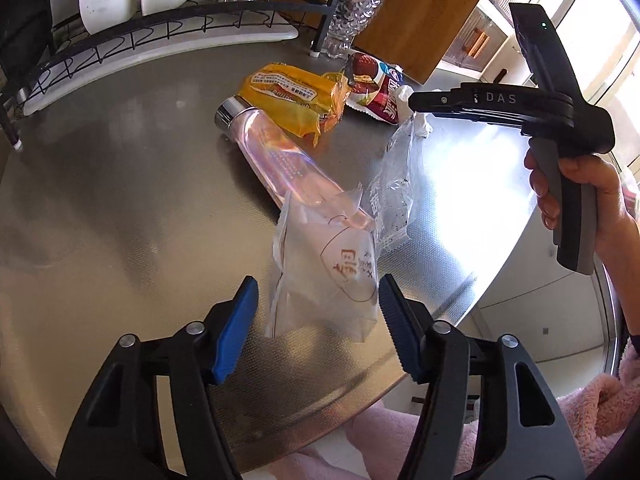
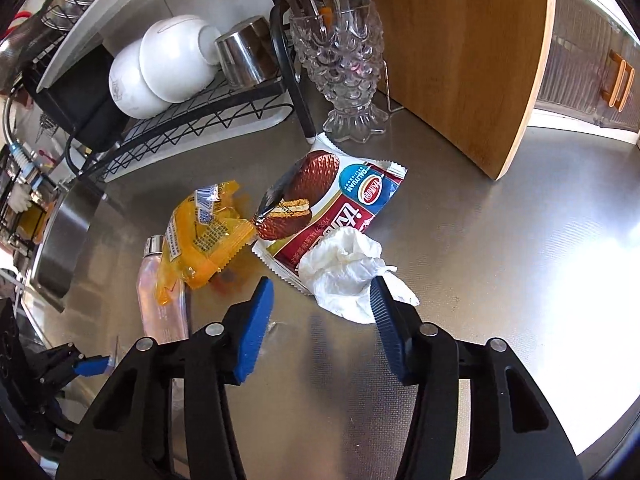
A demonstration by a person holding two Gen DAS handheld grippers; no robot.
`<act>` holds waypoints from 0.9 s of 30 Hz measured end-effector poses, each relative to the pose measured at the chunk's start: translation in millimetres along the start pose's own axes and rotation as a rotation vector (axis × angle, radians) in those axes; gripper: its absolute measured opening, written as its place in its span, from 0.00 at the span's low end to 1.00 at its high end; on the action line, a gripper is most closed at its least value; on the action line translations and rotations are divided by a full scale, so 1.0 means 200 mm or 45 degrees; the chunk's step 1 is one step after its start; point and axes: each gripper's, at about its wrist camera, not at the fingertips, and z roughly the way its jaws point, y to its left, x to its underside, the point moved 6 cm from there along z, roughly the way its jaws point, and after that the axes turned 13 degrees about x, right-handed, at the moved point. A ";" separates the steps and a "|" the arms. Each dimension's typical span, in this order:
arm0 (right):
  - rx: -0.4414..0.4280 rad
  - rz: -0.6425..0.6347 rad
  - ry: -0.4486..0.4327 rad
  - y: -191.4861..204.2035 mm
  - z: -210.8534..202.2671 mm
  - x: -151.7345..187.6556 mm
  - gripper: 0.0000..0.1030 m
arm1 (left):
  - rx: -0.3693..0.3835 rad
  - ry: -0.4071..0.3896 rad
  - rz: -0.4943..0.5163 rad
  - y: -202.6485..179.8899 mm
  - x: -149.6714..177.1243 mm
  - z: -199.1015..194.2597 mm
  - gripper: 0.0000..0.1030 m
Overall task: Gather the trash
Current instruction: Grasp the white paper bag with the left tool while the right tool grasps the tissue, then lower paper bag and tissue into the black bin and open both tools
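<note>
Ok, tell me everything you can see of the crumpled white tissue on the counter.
The crumpled tissue is white, thin paper with soft folds, bunched into a loose wad with a flatter flap trailing toward the right gripper. It lies on the steel counter, its far edge overlapping the red chocolate-pie wrapper. The gripper's jaws are open; the right fingertip covers the tissue's near edge, contact unclear. The left wrist view shows only a sliver of it.

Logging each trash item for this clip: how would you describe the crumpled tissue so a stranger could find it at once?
Start at the wooden cutting board leaning at the back of the steel counter. In front of it lies a red chocolate-pie wrapper, and the white tissue sits on that wrapper's near corner, right by the open right gripper. It is the only plain white, unprinted, wadded piece there.
</note>
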 end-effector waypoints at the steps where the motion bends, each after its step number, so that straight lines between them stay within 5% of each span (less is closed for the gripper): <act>1: -0.005 -0.007 0.005 0.01 0.01 0.00 0.36 | 0.005 0.009 -0.001 0.00 0.00 0.01 0.47; 4: -0.015 -0.020 0.027 0.02 0.04 0.00 0.13 | 0.032 0.035 -0.005 0.00 0.01 0.02 0.32; 6: -0.023 -0.025 0.025 0.02 0.04 0.01 0.07 | 0.037 0.034 -0.005 -0.01 0.02 0.02 0.31; 11: -0.026 -0.022 -0.013 0.02 0.00 0.01 0.05 | 0.064 0.002 -0.013 -0.02 0.00 0.01 0.14; 27: -0.049 -0.029 -0.225 -0.01 -0.41 -0.01 0.05 | 0.031 -0.199 -0.011 -0.07 -0.02 -0.31 0.05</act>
